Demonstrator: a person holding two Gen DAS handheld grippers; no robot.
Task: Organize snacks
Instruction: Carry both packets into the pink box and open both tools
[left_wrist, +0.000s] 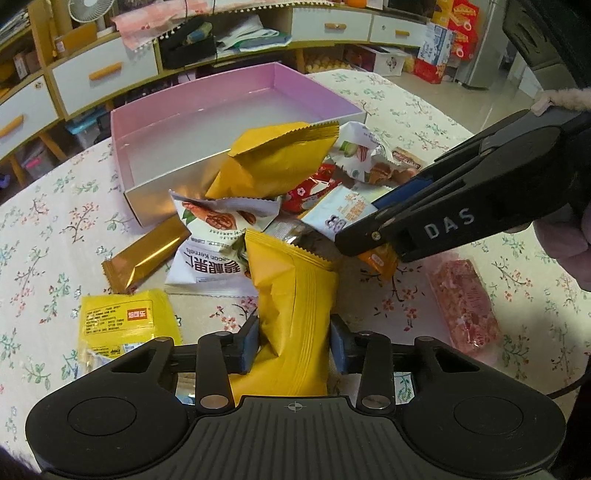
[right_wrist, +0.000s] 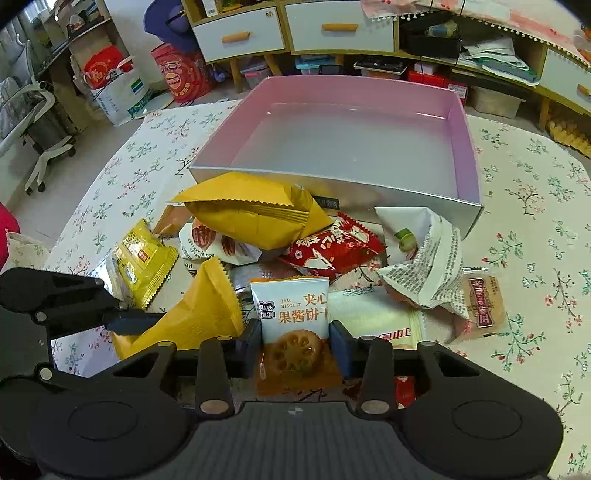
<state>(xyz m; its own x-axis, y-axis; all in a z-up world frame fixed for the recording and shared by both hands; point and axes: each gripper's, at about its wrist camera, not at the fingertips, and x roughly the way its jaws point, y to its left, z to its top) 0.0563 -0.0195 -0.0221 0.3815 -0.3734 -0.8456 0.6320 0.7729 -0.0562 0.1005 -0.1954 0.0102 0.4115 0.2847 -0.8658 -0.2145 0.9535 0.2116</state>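
Note:
A pile of snack packets lies on the floral tablecloth in front of an empty pink-lined box (left_wrist: 192, 122) (right_wrist: 354, 122). My left gripper (left_wrist: 293, 341) is shut on a plain yellow packet (left_wrist: 295, 295), which also shows in the right wrist view (right_wrist: 199, 314). My right gripper (right_wrist: 295, 341) is shut on a white and orange jam biscuit packet (right_wrist: 291, 314); it reaches in from the right in the left wrist view (left_wrist: 365, 236). Another yellow packet (left_wrist: 273, 162) (right_wrist: 255, 210) leans against the box's near wall.
Around the pile lie a gold bar (left_wrist: 144, 254), a yellow printed packet (left_wrist: 122, 325), pecan packets (left_wrist: 214, 221), a red packet (right_wrist: 332, 247), a crumpled white packet (right_wrist: 428, 266) and a pink bar (left_wrist: 461, 302). Cabinets and clutter stand behind the table.

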